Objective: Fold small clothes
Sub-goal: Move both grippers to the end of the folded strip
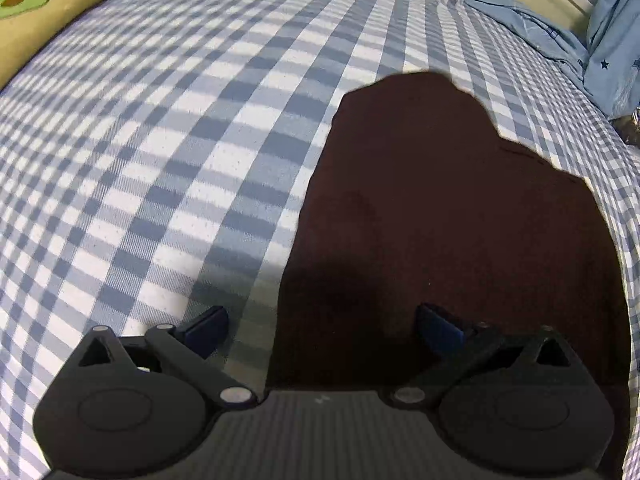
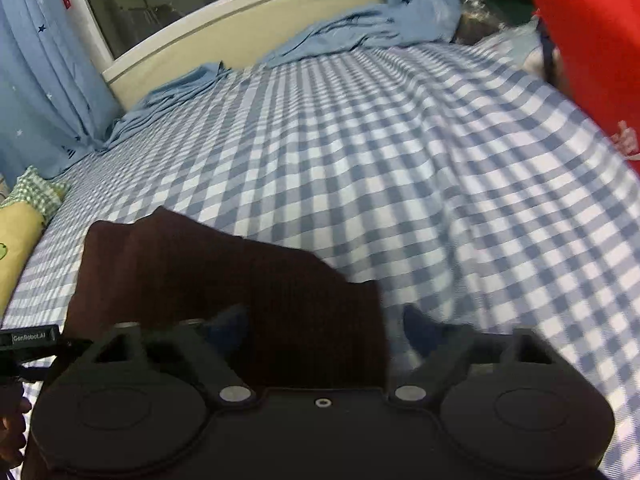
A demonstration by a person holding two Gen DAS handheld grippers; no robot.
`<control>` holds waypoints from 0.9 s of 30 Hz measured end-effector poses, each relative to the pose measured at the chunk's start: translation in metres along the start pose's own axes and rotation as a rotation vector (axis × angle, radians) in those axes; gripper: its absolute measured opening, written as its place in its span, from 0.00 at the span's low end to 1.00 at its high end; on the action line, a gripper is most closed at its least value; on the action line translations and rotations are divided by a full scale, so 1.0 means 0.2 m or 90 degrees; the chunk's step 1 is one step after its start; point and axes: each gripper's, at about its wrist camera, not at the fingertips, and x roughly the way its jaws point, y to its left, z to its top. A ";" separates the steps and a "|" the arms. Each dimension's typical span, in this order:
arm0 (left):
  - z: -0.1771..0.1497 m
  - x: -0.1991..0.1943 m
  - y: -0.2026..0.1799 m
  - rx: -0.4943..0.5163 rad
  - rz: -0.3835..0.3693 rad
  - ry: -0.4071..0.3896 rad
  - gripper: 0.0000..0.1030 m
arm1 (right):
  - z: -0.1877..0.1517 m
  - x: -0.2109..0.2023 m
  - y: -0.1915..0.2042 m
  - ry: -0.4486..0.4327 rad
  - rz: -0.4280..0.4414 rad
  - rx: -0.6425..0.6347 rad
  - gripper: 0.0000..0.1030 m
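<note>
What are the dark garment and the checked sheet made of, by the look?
Dark brown garment: matte and soft, probably a knit or fleece; faint ribbing shows in the right wrist view, no sheen. Blue-and-white checked bedsheet: woven, likely brushed cotton; a diagonal twill texture and slight fuzz are visible.

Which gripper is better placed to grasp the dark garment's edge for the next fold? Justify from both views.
Probably the left gripper: it is open, straddling the dark garment edge on the checked sheet. The right gripper, also open, looks similarly placed, but its view is blurred.
</note>
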 end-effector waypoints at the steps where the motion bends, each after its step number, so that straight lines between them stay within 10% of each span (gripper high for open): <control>1: 0.02 -0.01 -0.01 0.003 0.002 -0.006 0.99 | 0.01 0.02 0.01 0.006 -0.001 0.005 0.53; 8: 0.13 -0.13 -0.03 0.013 -0.035 -0.073 0.99 | 0.02 0.07 0.00 0.053 -0.009 0.020 0.02; 21: 0.03 -0.02 -0.05 0.095 -0.002 -0.010 0.99 | -0.07 0.02 -0.07 0.068 -0.021 0.025 0.02; 24: 0.01 -0.06 -0.03 0.091 -0.005 -0.015 0.99 | -0.04 -0.02 -0.10 0.067 0.019 0.048 0.28; 26: 0.01 -0.08 -0.01 0.093 -0.007 -0.009 0.99 | -0.02 -0.04 -0.13 0.067 0.054 0.072 0.75; 27: 0.01 -0.09 -0.01 0.097 -0.010 -0.004 0.99 | -0.01 -0.05 -0.14 0.064 0.065 0.076 0.81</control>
